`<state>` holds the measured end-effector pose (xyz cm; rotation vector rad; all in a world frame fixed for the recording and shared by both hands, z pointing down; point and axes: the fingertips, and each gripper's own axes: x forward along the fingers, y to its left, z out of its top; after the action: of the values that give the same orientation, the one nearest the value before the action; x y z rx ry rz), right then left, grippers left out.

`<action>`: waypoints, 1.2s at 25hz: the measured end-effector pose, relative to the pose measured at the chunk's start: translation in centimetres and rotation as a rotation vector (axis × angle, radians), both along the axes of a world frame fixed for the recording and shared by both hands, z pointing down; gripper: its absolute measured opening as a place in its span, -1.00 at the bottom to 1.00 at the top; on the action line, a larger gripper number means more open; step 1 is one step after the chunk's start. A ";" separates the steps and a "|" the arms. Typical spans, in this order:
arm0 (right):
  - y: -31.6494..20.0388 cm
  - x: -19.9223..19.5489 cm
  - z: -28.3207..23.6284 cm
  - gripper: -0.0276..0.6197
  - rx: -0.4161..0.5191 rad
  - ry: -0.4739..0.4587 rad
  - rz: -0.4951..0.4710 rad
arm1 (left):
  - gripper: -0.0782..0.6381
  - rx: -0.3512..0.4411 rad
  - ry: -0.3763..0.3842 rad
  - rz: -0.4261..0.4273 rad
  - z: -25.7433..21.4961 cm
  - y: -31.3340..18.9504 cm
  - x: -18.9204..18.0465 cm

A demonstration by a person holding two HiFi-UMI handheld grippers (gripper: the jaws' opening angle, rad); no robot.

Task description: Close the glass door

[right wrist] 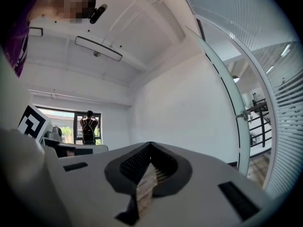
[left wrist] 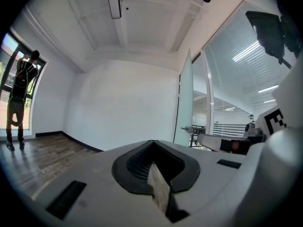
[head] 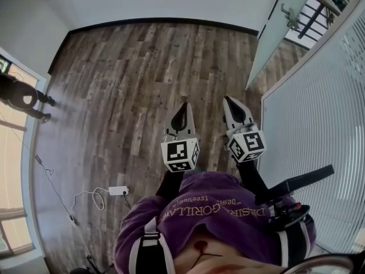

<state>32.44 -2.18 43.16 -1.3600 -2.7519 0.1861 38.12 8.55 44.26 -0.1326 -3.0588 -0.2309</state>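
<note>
The frosted glass door [head: 272, 36] stands open at the upper right, swung into the room, and its metal handle [head: 291, 17] shows near its far edge. My left gripper [head: 183, 106] and right gripper [head: 229, 101] are side by side over the wood floor, both shut and holding nothing, well short of the door. In the left gripper view the door [left wrist: 186, 103] rises ahead to the right of my shut left gripper [left wrist: 151, 143]. The right gripper view shows the door [right wrist: 226, 103] and its handle [right wrist: 245, 115] to the right of my shut right gripper [right wrist: 150, 144].
A glass wall with white blinds [head: 319, 130] runs along the right. A person [head: 23, 99] stands at the window on the far left. A white power adapter with a cable [head: 118, 190] lies on the wood floor [head: 142, 79]. White walls close off the far side.
</note>
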 end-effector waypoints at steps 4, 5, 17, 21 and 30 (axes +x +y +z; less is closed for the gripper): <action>3.5 -3.8 -1.0 -0.94 -0.006 -0.031 0.031 | -0.83 -0.022 0.007 0.028 -0.3 4.1 -4.1; 4.1 -4.7 -1.1 -0.94 -0.008 -0.031 0.043 | -0.83 -0.025 0.008 0.042 -0.3 4.9 -5.0; 10.0 -11.8 0.0 -0.94 0.025 -0.013 0.122 | -0.83 0.011 0.026 0.127 1.0 11.3 -13.1; 10.9 -14.3 1.4 -0.94 0.039 0.006 0.116 | -0.83 0.025 0.031 0.133 2.2 12.0 -15.5; 15.9 -24.9 1.9 -0.94 0.036 0.000 0.062 | -0.83 0.022 0.035 0.066 2.6 16.7 -24.7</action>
<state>7.55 13.72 45.04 -1.2672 -2.7852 0.1397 13.46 25.22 46.81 -0.0333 -3.0188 -0.2559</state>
